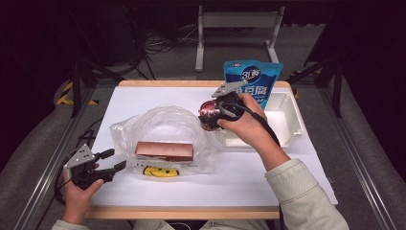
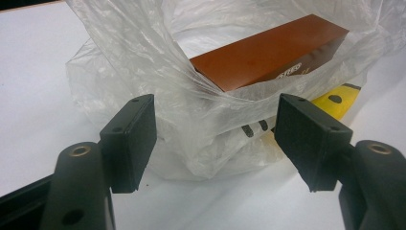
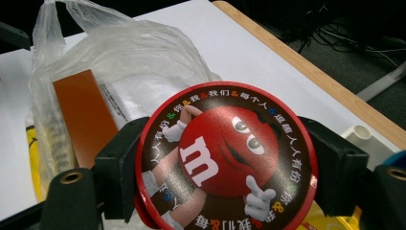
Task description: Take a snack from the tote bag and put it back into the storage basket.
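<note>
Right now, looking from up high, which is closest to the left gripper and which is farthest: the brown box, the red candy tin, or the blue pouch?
From the left gripper, bottom left:
1. Brown box, inside the plastic bag just to its right.
2. Red candy tin, mid-table, clamped in the right gripper.
3. Blue pouch, standing at the far edge.

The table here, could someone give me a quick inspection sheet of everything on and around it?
Surface: white table with a wooden edge.
Job's things: clear plastic bag holding a brown box; round red M&M's tin.
Clutter: blue pouch standing in a white bin.
Grippers: left tool open, at the bag's edge; right tool shut on the tin, beside the bag.
Cables: one black cable trails from the right tool; more on the floor behind.
Surroundings: dark room, metal frame beyond the table.
</note>
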`<state>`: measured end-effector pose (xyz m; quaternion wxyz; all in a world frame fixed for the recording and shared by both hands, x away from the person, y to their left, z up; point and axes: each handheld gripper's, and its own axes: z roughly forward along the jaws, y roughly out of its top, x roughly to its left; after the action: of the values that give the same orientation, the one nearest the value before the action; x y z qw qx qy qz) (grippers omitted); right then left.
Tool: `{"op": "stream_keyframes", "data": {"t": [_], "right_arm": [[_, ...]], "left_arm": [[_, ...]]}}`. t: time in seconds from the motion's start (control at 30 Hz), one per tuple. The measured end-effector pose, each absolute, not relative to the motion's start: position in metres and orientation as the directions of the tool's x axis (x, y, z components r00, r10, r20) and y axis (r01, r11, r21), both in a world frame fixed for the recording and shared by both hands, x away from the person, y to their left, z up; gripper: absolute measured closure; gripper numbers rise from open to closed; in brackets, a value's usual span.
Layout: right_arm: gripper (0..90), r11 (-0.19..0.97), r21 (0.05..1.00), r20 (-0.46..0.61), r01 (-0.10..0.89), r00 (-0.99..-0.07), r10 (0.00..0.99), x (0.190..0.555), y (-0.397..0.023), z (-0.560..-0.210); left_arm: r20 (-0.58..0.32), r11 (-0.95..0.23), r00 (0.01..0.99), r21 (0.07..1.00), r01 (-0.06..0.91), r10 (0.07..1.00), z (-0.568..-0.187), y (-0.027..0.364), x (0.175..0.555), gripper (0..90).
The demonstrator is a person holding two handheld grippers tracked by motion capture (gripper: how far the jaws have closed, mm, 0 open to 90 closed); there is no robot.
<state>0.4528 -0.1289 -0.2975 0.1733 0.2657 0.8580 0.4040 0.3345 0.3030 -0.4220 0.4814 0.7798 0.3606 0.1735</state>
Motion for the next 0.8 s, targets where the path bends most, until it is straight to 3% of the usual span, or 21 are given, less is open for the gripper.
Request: {"op": "stream_keyframes", "data": {"t": [0.8], "right_arm": [[26.0,0.487,0.794,-0.085,0.363,-0.727,0.682,0.458,-0.194,-0.290]], "left_arm": [[-0.078,-0.277,0.678,0.874,0.400,0.731,-0.423,0.302,0.335,31.0]]}}
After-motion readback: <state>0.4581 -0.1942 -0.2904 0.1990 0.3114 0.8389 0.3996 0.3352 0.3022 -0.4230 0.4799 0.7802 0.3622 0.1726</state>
